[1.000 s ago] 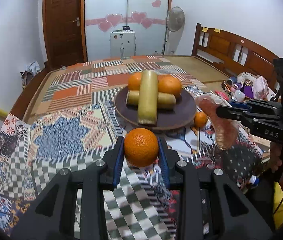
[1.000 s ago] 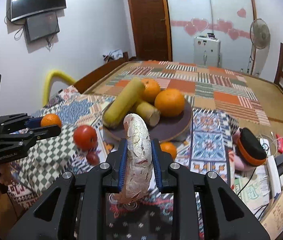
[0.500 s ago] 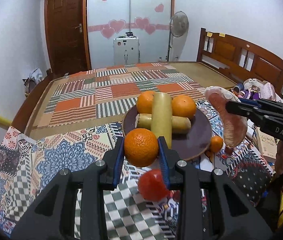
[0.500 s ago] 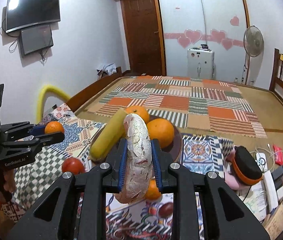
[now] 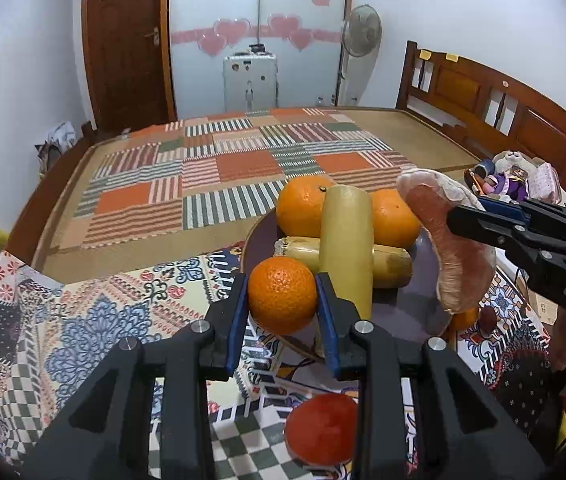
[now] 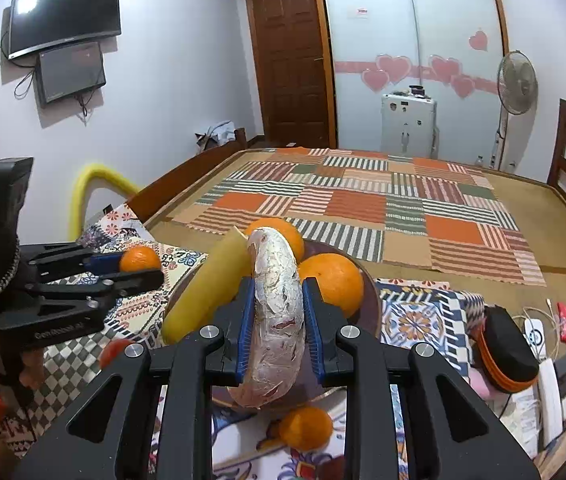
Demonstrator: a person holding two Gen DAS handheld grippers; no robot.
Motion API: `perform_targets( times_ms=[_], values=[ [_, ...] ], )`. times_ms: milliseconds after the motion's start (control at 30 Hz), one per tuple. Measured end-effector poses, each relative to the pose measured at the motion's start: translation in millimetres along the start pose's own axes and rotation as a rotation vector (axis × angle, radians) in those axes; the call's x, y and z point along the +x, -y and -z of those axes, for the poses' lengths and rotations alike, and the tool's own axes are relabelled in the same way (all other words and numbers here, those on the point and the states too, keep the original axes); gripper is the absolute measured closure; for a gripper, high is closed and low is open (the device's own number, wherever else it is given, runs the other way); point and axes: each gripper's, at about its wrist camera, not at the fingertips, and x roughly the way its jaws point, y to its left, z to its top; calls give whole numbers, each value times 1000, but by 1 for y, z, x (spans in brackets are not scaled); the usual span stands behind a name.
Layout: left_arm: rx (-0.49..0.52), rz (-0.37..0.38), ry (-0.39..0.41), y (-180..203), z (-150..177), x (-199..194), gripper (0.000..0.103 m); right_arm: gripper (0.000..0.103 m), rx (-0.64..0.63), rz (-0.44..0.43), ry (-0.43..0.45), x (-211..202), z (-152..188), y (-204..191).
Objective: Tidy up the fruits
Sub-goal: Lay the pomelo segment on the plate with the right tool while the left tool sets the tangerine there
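Landmark: the dark round plate [image 5: 255, 236], which rests on the patterned cloth [image 5: 95, 320] covering the table.

Left of the plate, the left gripper [image 5: 283, 296] has its blue-padded fingers [image 5: 238, 312] pinching a small orange [image 5: 282, 295] from both sides. In the left wrist view this orange sits in front of the plate's near-left rim, clear of the cloth. In the right wrist view the same gripper [image 6: 135, 268] and its orange [image 6: 140, 259] appear to the left of the plate [image 6: 373, 308], at about rim level.

Below the plate's near edge in the left wrist view, a red tomato [image 5: 321, 428] lies on the checked part of the cloth, partly hidden by the left gripper's frame.

On the plate, a long yellow-green fruit [image 5: 346, 248] lies lengthwise across a second, shorter one [image 5: 391, 266] set crosswise beneath it. Two large oranges sit at the plate's far side: one to the left [image 5: 301, 210] of the long fruit, one to the right [image 5: 393, 218].

Right of the plate's centre, the right gripper [image 6: 277, 314] has its fingers [image 6: 245, 320] pressed against the two flat sides of a pomelo segment [image 6: 277, 312], pale membrane outward, held edge-on. In the left wrist view the segment [image 5: 449, 248] hangs over the plate's right portion, pink flesh visible, with the right gripper [image 5: 459, 220] reaching in from the right.

Beside the plate's near-right rim, a small tangerine [image 6: 305, 428] rests on the cloth, with a dark reddish fruit [image 5: 487, 315] just beside it
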Motion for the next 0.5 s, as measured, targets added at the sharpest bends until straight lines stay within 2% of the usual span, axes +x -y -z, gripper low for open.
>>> perform_targets(
  times_ms=[500],
  values=[
    [-8, 8, -63, 0, -7, 28, 70, 81, -86, 59, -63, 14, 1, 0]
  ],
)
